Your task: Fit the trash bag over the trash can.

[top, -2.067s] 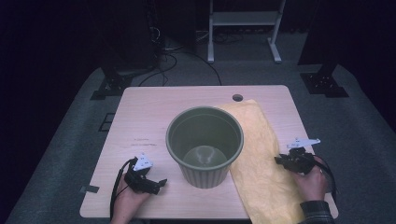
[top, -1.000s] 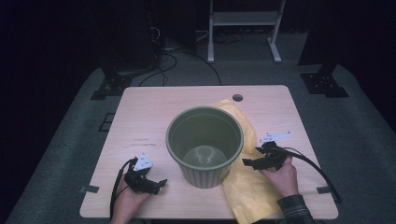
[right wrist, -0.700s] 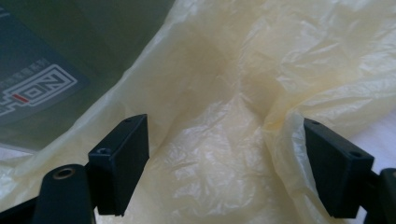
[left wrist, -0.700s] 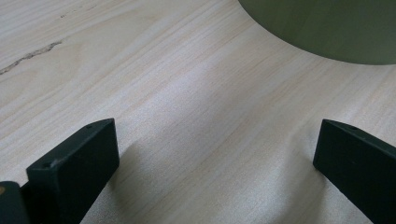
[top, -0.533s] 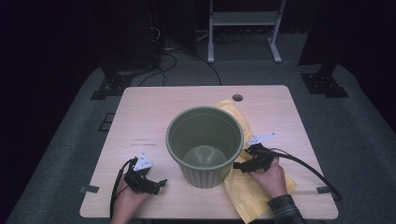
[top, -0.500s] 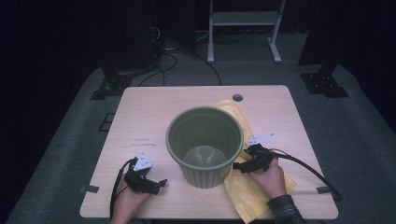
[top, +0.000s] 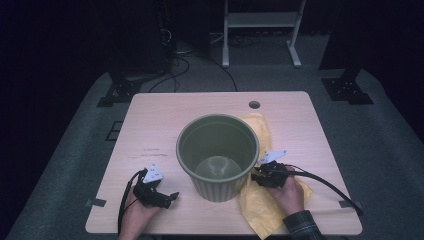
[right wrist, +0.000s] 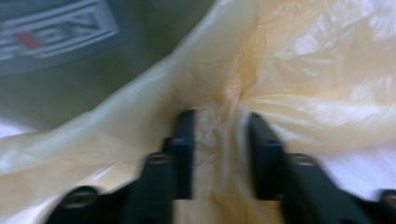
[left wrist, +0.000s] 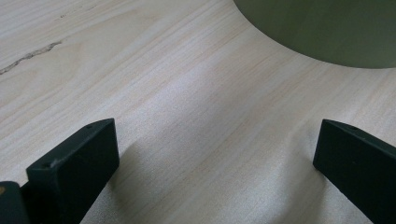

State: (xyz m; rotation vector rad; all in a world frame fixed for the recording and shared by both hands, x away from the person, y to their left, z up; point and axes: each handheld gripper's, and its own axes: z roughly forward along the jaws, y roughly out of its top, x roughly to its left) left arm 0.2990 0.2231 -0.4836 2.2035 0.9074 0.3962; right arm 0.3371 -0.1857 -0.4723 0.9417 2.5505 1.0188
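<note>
Right gripper [right wrist: 217, 154] freshly closed, jaws pinching a bunched fold of the yellow plastic bag [right wrist: 299, 70] right beside the wall of the green bin [top: 218, 155], probably to lift the film and open it for lining the bin. Left gripper [top: 161, 196] resting spread wide and empty on the bare wooden table [left wrist: 187, 116] on the bin's other side, likely waiting to help with the bag's mouth. Rest of the bag flat on the table, partly tucked behind the bin, bin wall close against the pinch; dark floor and cables beyond.
</note>
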